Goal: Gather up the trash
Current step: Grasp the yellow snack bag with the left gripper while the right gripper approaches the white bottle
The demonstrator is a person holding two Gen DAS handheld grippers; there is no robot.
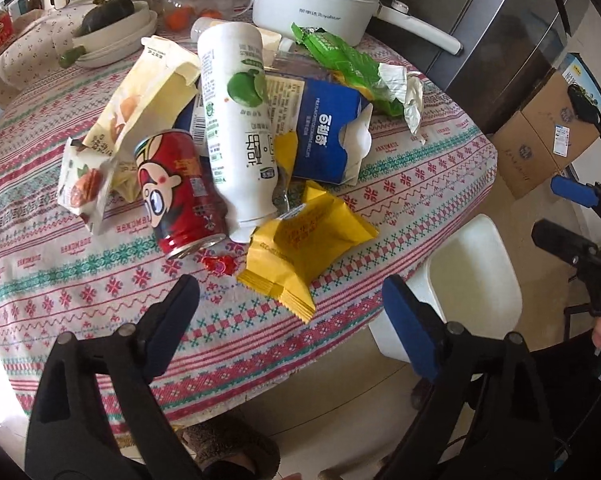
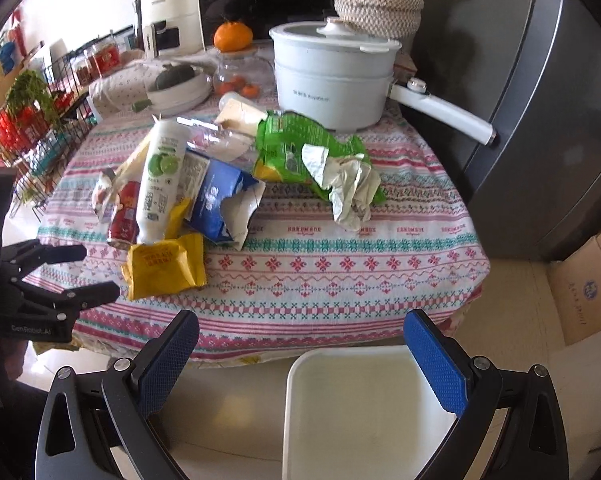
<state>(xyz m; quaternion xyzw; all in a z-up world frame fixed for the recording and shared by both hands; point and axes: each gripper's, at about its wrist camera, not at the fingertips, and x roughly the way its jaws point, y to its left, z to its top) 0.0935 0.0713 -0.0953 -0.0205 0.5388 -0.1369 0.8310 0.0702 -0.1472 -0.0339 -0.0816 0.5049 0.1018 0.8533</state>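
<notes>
Evidently, the mixed wrappers, red drink can and white plastic bottle are heaped mid-table, so both tools, left tool and right tool, are held released and empty above them. A white plastic bin is stood just beside the table edge, seemingly so that trash can be dropped straight in.

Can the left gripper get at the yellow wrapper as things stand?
Probably yes. The left gripper is open and empty, the yellow wrapper lies just ahead near the table edge, on top and nothing between; only the white bottle touches its far side.
</notes>
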